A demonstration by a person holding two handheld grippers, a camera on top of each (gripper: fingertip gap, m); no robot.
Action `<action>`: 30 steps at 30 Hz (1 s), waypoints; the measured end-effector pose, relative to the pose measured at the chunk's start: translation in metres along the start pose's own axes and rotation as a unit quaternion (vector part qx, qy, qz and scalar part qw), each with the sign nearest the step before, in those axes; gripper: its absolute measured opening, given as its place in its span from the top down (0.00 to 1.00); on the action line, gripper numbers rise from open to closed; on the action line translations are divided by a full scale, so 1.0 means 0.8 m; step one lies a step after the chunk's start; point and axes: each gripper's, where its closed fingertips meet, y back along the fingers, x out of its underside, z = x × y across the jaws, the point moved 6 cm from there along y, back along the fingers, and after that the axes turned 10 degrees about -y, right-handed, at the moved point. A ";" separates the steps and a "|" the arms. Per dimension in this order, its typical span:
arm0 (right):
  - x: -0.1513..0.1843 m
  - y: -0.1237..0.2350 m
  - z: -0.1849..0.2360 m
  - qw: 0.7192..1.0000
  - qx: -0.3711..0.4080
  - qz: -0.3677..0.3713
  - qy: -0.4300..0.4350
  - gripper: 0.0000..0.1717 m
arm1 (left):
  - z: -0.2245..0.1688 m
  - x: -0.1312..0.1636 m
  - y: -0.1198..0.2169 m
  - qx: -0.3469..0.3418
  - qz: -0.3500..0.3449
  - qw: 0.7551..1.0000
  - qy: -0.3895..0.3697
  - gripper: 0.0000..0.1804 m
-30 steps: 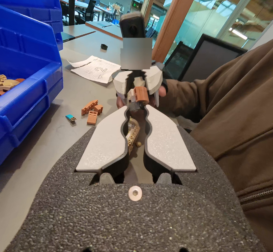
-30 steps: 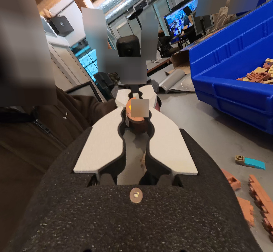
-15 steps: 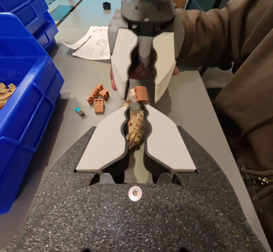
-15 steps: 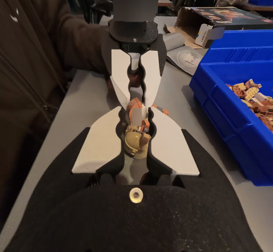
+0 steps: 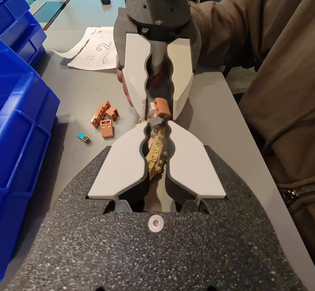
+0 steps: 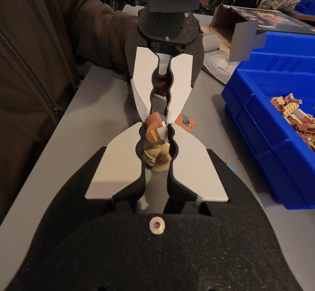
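Your left gripper [image 5: 157, 123] is clamped on the grey block [image 5: 154, 121] at the top of the tan brick body [image 5: 157, 151], fingertips pressed in from both sides. The tan studded body runs down between your fingers toward the table [image 5: 85, 86].

Your right gripper [image 6: 155, 129] comes in from the opposite side, tips nearly meeting the left's. It's closed around the brown rounded head piece [image 6: 152, 129], which has a yellow stripe and a white face part. The right finger looks pressed against the white part; on the other side a thin dark gap shows, so I can't say for sure both pads bear on it. From the left cam that same piece shows as a brown brick [image 5: 162, 107] between the right gripper's tips, sitting directly on top of the grey block.

Below the head, in the right cam, you see the tan domed body [image 6: 157, 158].

Around it: on the table's left side lie 3 loose brown bricks [image 5: 104, 120] and a small teal-and-tan piece [image 5: 83, 136]. Another orange-brown brick w/ a grey stud [image 6: 185, 122] lies just behind the left gripper's tip. A blue bin [image 6: 272, 129] w/ mixed bricks stands near; stacked blue bins [image 5: 20, 95] sit at the left edge. A printed paper sheet [image 5: 95, 52] lies farther back, and a brown sleeve [image 5: 255, 44] fills the right side.
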 end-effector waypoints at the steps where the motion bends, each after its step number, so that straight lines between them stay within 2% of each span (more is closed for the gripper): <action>1: 0.002 0.000 -0.001 1.000 0.001 0.002 -0.001 0.85 | 0.001 0.002 -0.001 0.000 0.001 1.000 0.006 0.91; 20: 0.003 0.003 0.004 0.998 0.013 -0.002 0.058 0.85 | 0.001 0.001 0.001 0.029 -0.012 1.000 0.002 0.92; 27: 0.006 0.003 0.001 0.999 0.016 -0.003 0.052 0.86 | 0.003 0.002 0.002 0.025 -0.014 1.000 0.000 0.93; 30: 0.005 0.005 -0.002 0.998 0.031 -0.006 0.053 0.86 | 0.006 0.003 0.005 0.002 -0.021 1.000 -0.009 0.93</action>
